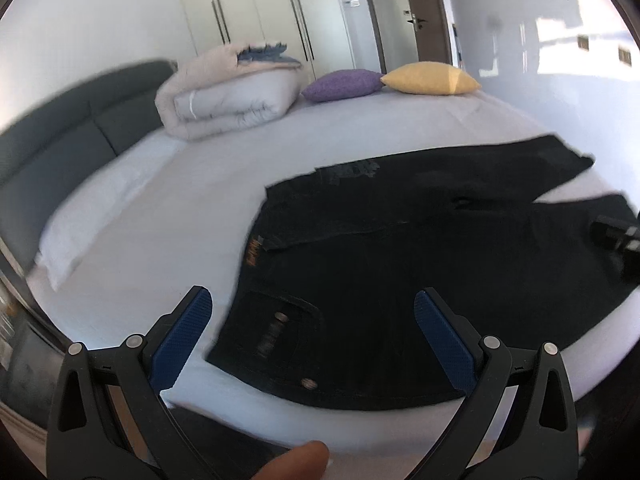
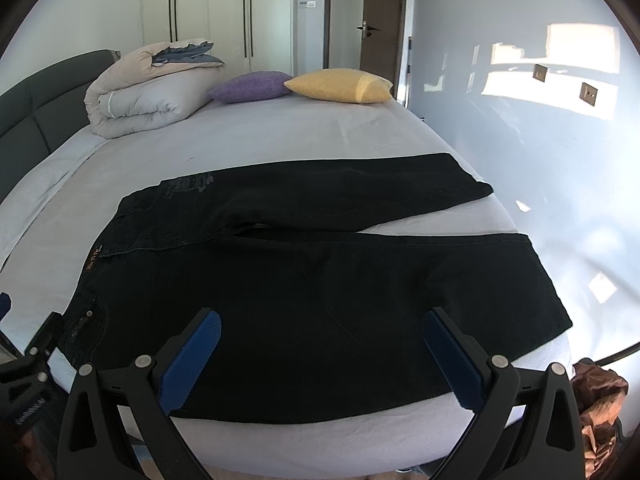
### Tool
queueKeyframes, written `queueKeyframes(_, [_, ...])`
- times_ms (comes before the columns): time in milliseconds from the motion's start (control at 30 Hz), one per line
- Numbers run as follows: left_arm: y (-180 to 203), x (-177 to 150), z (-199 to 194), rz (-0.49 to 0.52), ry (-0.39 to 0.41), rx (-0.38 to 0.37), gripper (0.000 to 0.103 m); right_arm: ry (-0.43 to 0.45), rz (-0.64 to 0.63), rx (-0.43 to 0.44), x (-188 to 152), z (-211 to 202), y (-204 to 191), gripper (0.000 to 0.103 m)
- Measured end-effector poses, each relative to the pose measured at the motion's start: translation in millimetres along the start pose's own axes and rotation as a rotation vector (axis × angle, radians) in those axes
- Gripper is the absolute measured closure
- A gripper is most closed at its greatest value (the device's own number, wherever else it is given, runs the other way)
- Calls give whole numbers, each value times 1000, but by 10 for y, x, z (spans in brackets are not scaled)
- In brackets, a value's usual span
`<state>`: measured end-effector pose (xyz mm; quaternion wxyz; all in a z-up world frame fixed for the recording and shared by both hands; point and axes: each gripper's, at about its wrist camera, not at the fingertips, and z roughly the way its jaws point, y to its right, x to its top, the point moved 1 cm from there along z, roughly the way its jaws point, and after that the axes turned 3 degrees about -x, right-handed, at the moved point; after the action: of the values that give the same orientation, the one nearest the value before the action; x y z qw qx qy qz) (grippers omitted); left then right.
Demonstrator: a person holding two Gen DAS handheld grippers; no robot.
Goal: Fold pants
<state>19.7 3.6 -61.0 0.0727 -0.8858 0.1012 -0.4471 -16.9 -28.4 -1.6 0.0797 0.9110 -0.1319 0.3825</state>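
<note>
Fingers [image 1: 436, 332] spread wide on both grippers, empty; pants [image 2: 304, 280] flat at 12 o'clock, long axis 9-to-3, waistband nearer left gripper [image 1: 314, 322].

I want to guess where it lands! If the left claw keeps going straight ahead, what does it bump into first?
Most likely the black pants. The open left claw points at their waist end, near the pocket, spread on the bed. Depth is hard to judge.
</note>
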Motion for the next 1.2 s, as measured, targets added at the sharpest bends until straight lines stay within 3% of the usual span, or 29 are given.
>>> queueKeyframes(133, [-31, 47, 226, 65, 34, -39, 0, -5, -34, 63, 84, 185, 11, 0])
queueKeyframes(233, [-85, 153, 542, 96, -15, -99, 0, -12, -73, 94, 221, 406, 17, 0])
queueKeyframes(300, [-129, 241, 826, 103, -93, -166, 0, -15, -90, 86, 313, 517, 25, 0])
queueKeyframes(467, [-263, 415, 1265, 71, -121, -192, 0, -28, -88, 104, 645, 884, 84, 0])
queueKeyframes(533, [-336, 557, 1502, 63, -131, -227, 0, -32, -99, 138, 765, 1048, 86, 0])
queueKeyframes(667, [-515, 991, 1971, 91, -77, -201, 0, -31, -154, 253, 1026, 1337, 48, 0])
queueKeyframes(733, [-619, 1273, 2291, 122, -91, -252, 0, -18, -194, 308, 1136, 1464, 47, 1])
queueKeyframes(867, [-790, 1659, 3056, 174, -198, -405, 1, -45, -280, 405, 1326, 1796, 57, 17])
queueKeyframes(933, [-840, 1756, 3374, 187, -259, -481, 13, -67, -307, 441, 1399, 1944, 60, 20])
queueKeyframes(1067, [-848, 1840, 3984, 242, -372, -584, 13, -76, -376, 498, 1540, 2206, 51, 28])
queueKeyframes(1200, [-757, 1812, 4360, 300, -465, -655, 28, -90, -416, 559, 1688, 2407, -36, 33])
